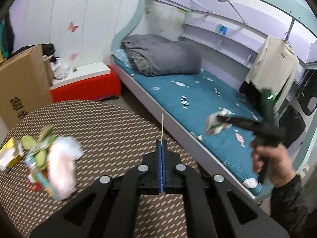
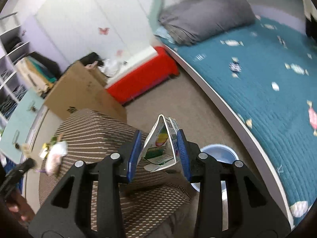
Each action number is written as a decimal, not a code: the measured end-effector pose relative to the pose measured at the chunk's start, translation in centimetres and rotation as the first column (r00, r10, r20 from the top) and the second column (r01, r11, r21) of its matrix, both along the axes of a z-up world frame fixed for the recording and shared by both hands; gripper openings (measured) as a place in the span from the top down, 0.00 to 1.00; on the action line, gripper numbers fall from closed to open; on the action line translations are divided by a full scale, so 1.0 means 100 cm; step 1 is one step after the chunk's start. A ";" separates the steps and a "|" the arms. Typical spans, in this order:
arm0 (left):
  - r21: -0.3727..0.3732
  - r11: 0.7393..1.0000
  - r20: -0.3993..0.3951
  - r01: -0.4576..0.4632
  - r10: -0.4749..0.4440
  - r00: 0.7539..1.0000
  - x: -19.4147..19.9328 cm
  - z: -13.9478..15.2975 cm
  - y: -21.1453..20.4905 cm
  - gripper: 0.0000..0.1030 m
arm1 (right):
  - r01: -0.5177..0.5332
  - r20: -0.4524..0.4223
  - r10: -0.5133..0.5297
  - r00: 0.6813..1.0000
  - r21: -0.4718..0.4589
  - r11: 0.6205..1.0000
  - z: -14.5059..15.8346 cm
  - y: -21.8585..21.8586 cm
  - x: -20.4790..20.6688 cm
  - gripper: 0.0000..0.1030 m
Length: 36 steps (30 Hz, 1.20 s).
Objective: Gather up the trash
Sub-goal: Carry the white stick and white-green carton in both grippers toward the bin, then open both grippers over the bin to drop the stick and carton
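My left gripper (image 1: 161,144) is shut on a thin wooden stick (image 1: 162,126) that pokes up from between its blue pads, above the round brown-patterned table (image 1: 111,130). A blurred pile of trash (image 1: 53,158), wrappers and white tissue, lies on the table's left side. My right gripper (image 2: 159,136) is shut on a folded, printed paper carton (image 2: 161,146), squeezed into a tent shape. In the left wrist view the right gripper (image 1: 219,120) holds that carton (image 1: 213,126) over the bed's edge. A light blue bin (image 2: 218,152) sits on the floor just beyond the right finger, partly hidden.
A bed (image 1: 198,99) with a teal cover and a grey duvet (image 1: 164,57) runs along the right. A cardboard box (image 1: 21,85) and a red bench (image 1: 87,89) stand behind the table. A yellow box (image 1: 9,155) lies at the table's left edge. Beige carpet (image 2: 168,99) lies between table and bed.
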State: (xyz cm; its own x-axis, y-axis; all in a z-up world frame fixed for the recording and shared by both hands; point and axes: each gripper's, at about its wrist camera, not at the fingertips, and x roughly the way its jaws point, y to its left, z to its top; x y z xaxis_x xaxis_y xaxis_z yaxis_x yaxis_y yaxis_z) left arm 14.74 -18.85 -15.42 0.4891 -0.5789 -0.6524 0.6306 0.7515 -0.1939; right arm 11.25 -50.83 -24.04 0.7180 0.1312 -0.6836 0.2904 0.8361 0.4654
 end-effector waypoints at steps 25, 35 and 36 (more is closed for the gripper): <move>0.197 0.951 -0.237 0.239 -0.191 0.953 0.052 -0.115 -0.238 0.99 | 0.242 -0.041 -0.239 0.970 0.129 0.962 -0.084 -0.107 -0.036 0.11; 0.254 0.942 -0.291 0.221 -0.143 0.946 0.073 -0.143 -0.269 0.16 | 0.268 0.026 -0.271 0.962 0.098 0.958 -0.049 -0.110 -0.051 0.07; 0.244 0.945 -0.288 0.216 -0.142 0.947 0.073 -0.140 -0.266 0.16 | 0.271 0.028 -0.274 0.961 0.095 0.958 -0.047 -0.108 -0.052 0.06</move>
